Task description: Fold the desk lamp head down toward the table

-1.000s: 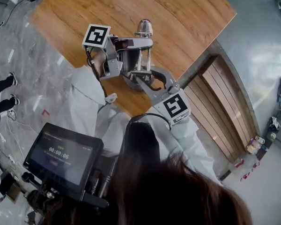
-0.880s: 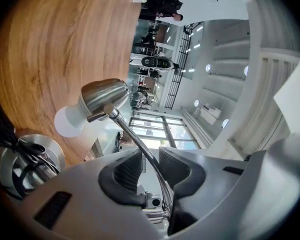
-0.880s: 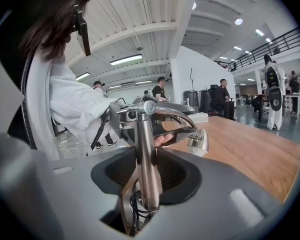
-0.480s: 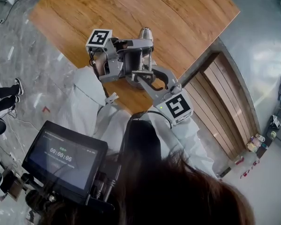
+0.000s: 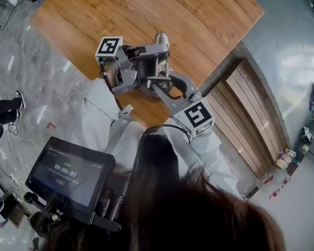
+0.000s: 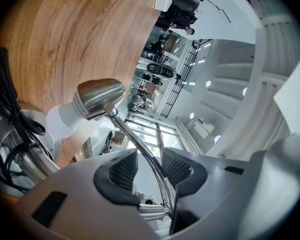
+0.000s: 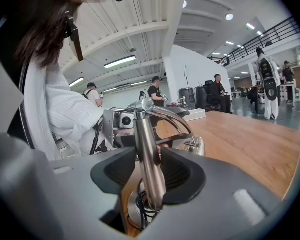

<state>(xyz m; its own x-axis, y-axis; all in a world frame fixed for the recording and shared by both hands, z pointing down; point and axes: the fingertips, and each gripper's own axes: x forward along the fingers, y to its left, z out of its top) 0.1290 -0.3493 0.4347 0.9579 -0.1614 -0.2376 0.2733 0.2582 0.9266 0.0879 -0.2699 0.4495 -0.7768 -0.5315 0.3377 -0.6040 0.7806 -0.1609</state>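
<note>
While the right hand-held gripper (image 7: 149, 176) clamps the post (image 7: 142, 134), the left hand-held gripper (image 6: 149, 166) is opening around the arm (image 6: 134, 138); the head (image 6: 97, 98) looks folded down, with only release left.

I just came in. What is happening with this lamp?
A person handles a metal desk lamp on the wooden table with two grippers. The right gripper is closed on its upright post. The left gripper is opening its jaws around the thin arm; the lamp head points down toward the table.

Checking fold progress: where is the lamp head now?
Left gripper view, left of centre: the lamp head hangs over the wooden table, beside the lamp base.
</note>
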